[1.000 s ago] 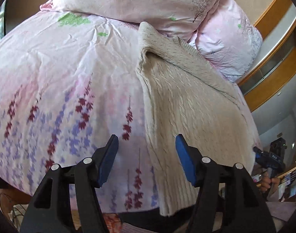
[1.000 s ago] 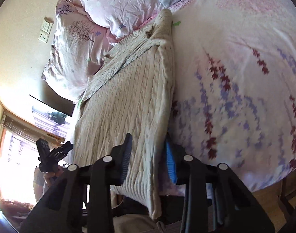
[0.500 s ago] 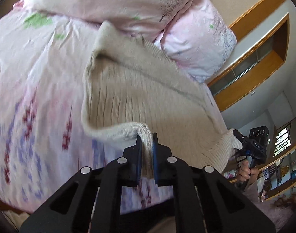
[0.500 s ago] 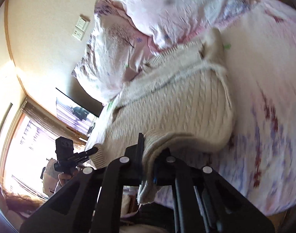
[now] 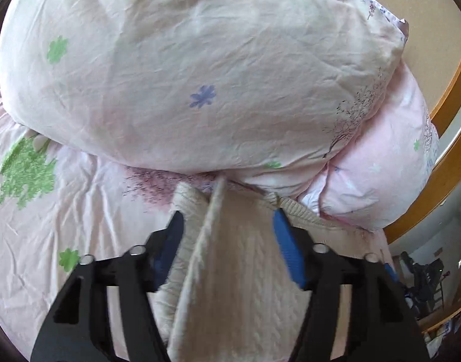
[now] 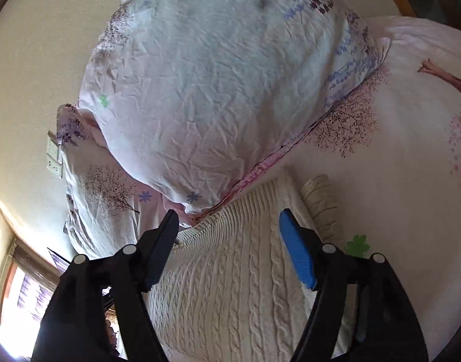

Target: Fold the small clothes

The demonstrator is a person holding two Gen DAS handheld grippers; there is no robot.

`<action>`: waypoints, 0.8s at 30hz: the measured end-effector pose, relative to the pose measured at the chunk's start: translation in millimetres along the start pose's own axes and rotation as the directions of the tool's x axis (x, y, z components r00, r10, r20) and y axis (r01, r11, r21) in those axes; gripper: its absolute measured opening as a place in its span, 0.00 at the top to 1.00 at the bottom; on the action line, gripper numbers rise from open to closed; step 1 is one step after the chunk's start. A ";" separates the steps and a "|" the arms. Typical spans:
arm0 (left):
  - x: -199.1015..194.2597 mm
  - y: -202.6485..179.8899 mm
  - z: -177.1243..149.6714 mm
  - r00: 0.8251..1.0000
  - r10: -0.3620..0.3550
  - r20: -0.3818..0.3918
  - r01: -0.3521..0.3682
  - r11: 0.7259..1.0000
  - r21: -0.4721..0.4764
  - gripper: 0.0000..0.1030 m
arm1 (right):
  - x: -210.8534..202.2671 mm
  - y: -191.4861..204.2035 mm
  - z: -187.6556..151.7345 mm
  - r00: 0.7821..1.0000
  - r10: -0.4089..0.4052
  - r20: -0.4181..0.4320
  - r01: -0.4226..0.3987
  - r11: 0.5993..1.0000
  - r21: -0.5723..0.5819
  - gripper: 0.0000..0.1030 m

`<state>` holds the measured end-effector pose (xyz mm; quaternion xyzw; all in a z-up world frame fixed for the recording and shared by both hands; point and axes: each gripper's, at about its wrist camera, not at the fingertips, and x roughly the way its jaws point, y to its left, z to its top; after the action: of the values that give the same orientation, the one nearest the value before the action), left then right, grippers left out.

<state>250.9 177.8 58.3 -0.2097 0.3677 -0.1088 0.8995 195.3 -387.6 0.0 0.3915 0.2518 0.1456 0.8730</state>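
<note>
A cream cable-knit sweater lies folded on the pink floral bed, its far edge against the pillows. My left gripper is open just above it, jaws wide apart, with a ribbed edge of the knit running up between them. The sweater also shows in the right wrist view, where my right gripper is open over its ribbed band, holding nothing. A rolled part of the knit lies just right of the right gripper.
A large pale pillow lies directly ahead, with a pink one beside it. The pillow fills the right wrist view too. The floral bed cover spreads right. A wooden frame and wall sockets are behind.
Both grippers carried the sweater's near edge toward the pillows, folding it over, then opened and let it go. They were shut on it half a second ago.
</note>
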 end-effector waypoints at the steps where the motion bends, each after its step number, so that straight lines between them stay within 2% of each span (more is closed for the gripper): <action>1: 0.8 8.8 -3.3 1.000 0.021 -0.020 -0.021 1.000 0.006 0.28 | -3.1 -2.2 -0.5 1.000 0.006 0.020 -0.005 1.000 -0.008 0.22; 3: 9.5 28.2 -11.1 0.995 -0.001 -0.095 -0.002 1.000 -0.031 0.28 | -0.9 -4.5 -1.4 1.000 0.022 0.010 -0.022 1.000 -0.004 0.22; 6: 25.0 45.3 -26.3 0.982 -0.045 -0.184 0.029 0.996 -0.090 0.34 | 7.4 2.1 -5.5 1.000 0.015 -0.016 -0.015 0.999 -0.043 0.22; 8: 34.8 47.3 -35.4 0.969 -0.118 -0.215 0.092 0.987 -0.129 0.46 | 9.7 5.3 -9.5 1.000 0.001 -0.029 -0.003 0.998 -0.070 0.22; 9: 39.2 46.0 -39.9 0.966 -0.144 -0.217 0.113 0.983 -0.147 0.47 | 10.0 7.1 -11.9 0.999 0.001 -0.034 -0.004 0.997 -0.075 0.22; 10: 39.8 43.7 -43.1 0.970 -0.147 -0.195 0.120 0.982 -0.147 0.49 | 11.8 6.6 -11.5 0.999 0.005 -0.041 -0.008 0.997 -0.073 0.22; 12: 46.3 42.7 -48.0 0.963 -0.177 -0.202 0.136 0.970 -0.202 0.72 | 12.3 5.1 -15.5 0.998 0.021 -0.054 -0.024 0.998 -0.060 0.22; 14: 45.7 50.2 -50.8 0.954 -0.236 -0.182 0.170 0.932 -0.319 0.79 | 11.3 2.3 -15.7 0.997 0.043 -0.060 -0.046 0.998 -0.046 0.22; 15: 40.5 49.1 -49.4 0.950 -0.270 -0.159 0.202 0.916 -0.347 0.81 | 9.6 1.7 -14.6 0.997 0.050 -0.056 -0.052 0.998 -0.042 0.22; 17: 21.9 27.7 -43.3 0.931 -0.352 -0.100 0.299 0.889 -0.346 0.86 | 4.0 1.4 -10.3 0.998 0.059 -0.038 -0.060 0.997 -0.038 0.22; 19: 4.7 -16.5 -33.7 0.899 -0.431 -0.076 0.394 0.873 -0.286 0.87 | -6.6 -0.4 -3.9 0.998 0.055 -0.011 -0.056 0.998 -0.029 0.22; 21: -2.0 -77.7 -28.0 0.852 -0.515 -0.092 0.492 0.849 -0.192 0.87 | -20.9 1.3 4.1 0.999 0.048 0.026 -0.047 0.998 -0.029 0.22; 22: 2.4 -111.3 -29.2 0.817 -0.565 -0.115 0.546 0.822 -0.162 0.87 | -29.9 0.3 8.5 0.998 0.039 0.045 -0.037 0.999 -0.034 0.22; 24: 27.8 -173.7 -40.9 0.729 -0.660 -0.184 0.641 0.752 -0.157 0.87 | -46.3 -0.7 17.0 0.996 0.018 0.083 -0.015 0.999 -0.035 0.22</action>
<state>234.5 1.6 94.3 -0.3482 0.3758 -0.4246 0.7465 166.3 -419.4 24.1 0.3844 0.2094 0.1405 0.8881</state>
